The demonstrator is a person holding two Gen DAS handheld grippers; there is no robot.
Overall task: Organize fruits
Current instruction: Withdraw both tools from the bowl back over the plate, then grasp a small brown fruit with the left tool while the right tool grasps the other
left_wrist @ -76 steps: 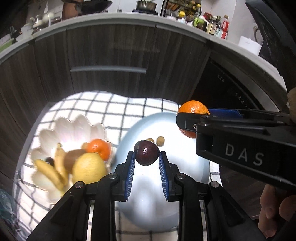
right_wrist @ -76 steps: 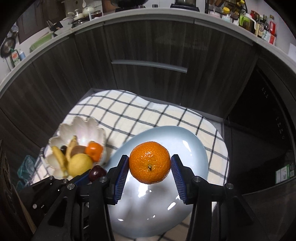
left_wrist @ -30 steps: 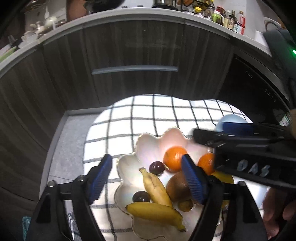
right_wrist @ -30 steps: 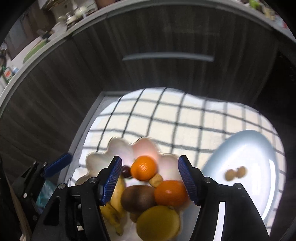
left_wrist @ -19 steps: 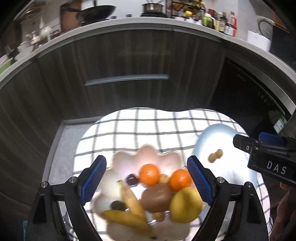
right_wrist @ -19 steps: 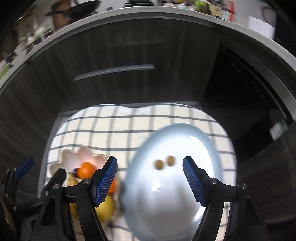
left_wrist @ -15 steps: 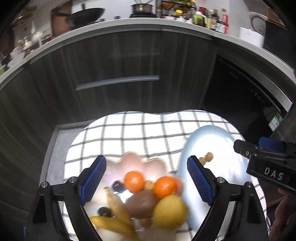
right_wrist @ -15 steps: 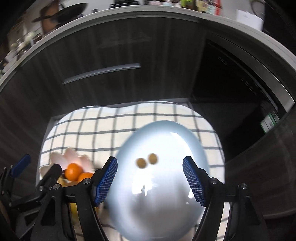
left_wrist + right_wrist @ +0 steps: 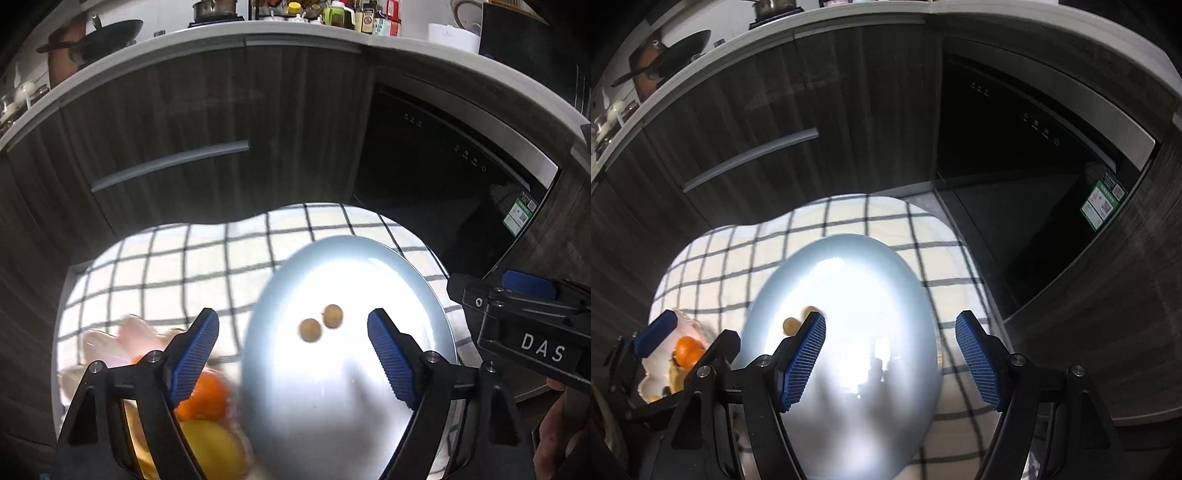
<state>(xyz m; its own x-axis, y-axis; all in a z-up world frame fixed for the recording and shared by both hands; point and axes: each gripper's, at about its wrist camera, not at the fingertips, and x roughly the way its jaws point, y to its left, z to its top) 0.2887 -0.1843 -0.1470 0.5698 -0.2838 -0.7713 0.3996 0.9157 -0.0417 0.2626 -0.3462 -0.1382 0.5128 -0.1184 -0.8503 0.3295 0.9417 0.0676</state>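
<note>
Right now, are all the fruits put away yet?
Almost. The shell bowl already holds the fruit, an orange among them. Nothing is in hand: the left gripper and right gripper both have empty, open jaws over the blue plate. Left to move: two small brown fruits on that plate.

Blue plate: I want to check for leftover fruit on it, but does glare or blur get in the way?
Left wrist view: the blue plate is washed out by glare mid-surface, yet the two small brown fruits stay readable. Right wrist view: a white hotspot covers the plate's centre, its edges smear, and the gripper finger partly hides the fruits.
</note>
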